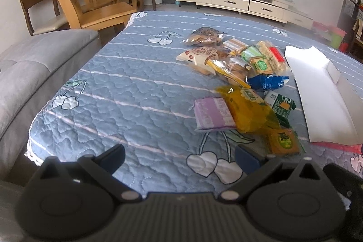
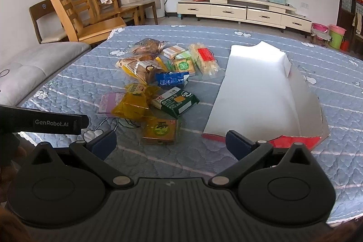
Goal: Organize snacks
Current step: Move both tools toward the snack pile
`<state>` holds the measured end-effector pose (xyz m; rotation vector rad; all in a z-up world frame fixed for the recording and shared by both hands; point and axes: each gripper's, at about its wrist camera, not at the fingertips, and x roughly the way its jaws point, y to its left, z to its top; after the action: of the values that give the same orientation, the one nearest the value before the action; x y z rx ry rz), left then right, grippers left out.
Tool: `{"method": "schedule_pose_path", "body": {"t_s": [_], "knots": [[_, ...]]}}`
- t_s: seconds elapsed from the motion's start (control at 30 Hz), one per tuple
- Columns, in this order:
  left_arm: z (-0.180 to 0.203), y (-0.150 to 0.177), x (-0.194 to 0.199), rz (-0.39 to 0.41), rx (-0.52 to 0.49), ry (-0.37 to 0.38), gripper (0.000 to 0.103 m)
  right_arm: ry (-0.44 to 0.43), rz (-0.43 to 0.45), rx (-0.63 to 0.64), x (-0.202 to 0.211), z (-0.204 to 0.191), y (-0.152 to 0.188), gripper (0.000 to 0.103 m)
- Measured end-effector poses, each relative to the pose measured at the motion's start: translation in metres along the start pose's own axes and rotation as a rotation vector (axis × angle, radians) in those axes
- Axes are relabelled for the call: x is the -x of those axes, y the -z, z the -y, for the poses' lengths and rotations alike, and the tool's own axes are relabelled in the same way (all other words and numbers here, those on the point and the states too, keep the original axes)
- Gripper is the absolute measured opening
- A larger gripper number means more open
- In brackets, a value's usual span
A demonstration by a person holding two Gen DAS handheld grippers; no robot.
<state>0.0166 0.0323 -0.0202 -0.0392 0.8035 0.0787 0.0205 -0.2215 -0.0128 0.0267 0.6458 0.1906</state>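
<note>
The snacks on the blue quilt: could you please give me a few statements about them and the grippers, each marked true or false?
1. The white box already holds several snacks. False: it is empty; the snacks lie in a pile beside it.
2. Both grippers are open and hold nothing. True: left gripper, right gripper.
3. The blue packet lies inside the pile. True.
4. The yellow bag partly covers the purple packet. True.
5. The orange packet is the snack farthest from the right gripper. False: it is the nearest.
</note>
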Motion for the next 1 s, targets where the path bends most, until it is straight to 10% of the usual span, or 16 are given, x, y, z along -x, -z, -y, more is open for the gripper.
{"method": "schedule_pose_path", "body": {"t_s": [1.0], "knots": [[-0.005,-0.016,-0.025,-0.013,0.025,-0.003,0.102,-0.017,-0.024,-0.01,-0.007,-0.002,0.001,0.103]]}}
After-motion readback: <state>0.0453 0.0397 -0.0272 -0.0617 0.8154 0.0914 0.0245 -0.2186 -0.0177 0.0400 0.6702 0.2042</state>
